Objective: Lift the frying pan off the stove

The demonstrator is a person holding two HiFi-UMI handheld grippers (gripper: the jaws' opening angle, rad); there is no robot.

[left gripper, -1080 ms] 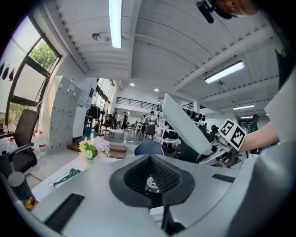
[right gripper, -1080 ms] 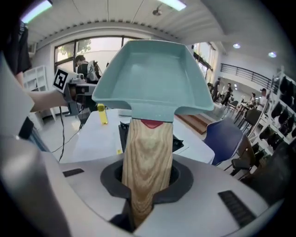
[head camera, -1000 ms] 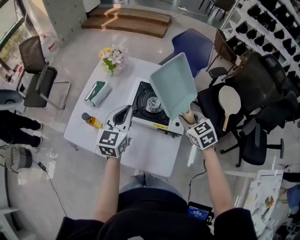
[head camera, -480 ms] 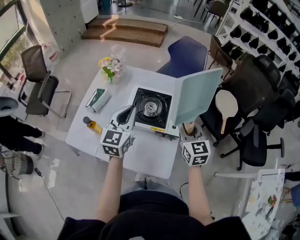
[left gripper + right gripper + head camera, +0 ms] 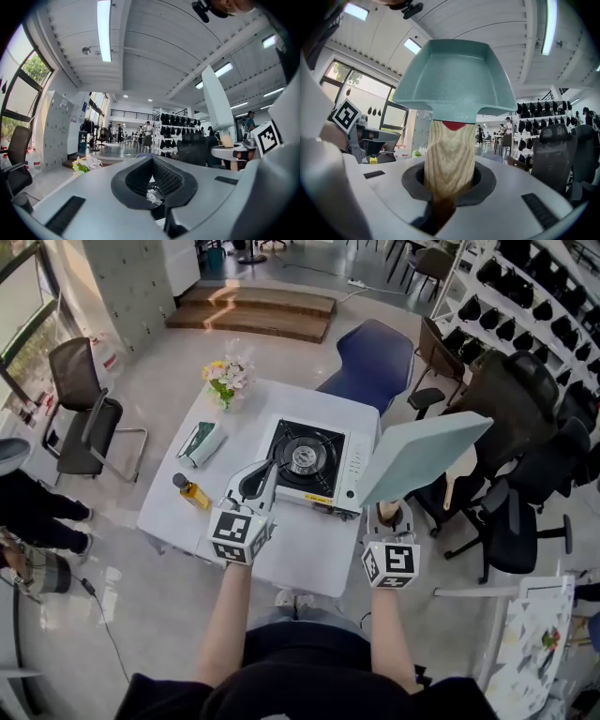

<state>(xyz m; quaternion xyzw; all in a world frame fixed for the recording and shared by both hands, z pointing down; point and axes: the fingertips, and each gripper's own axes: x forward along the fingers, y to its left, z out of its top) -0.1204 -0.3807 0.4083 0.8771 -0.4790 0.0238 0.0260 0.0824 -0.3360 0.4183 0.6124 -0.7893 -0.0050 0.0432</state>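
Observation:
The teal square frying pan [image 5: 422, 457] hangs in the air to the right of the stove [image 5: 349, 465], out past the table's right edge. My right gripper [image 5: 386, 517] is shut on its wooden handle [image 5: 385, 510]. In the right gripper view the handle [image 5: 449, 154] fills the jaws and the pan [image 5: 454, 79] rises above them, tilted. The stove's burner [image 5: 302, 457] is bare. My left gripper [image 5: 255, 480] hovers at the stove's front left corner, jaws together with nothing in them. Over its jaws [image 5: 157, 187], the left gripper view shows the pan [image 5: 216, 105] edge-on.
The white table [image 5: 300, 549] also carries an oil bottle [image 5: 190, 491], a green-and-white box [image 5: 200, 439] and flowers [image 5: 225, 371]. A blue chair [image 5: 370, 352] stands behind it, black office chairs [image 5: 516, 427] to the right, another chair [image 5: 84, 409] to the left.
The pan has swung from above the stove out to the right and tipped flatter. My right gripper drew back toward me with it. The left gripper hardly moved.

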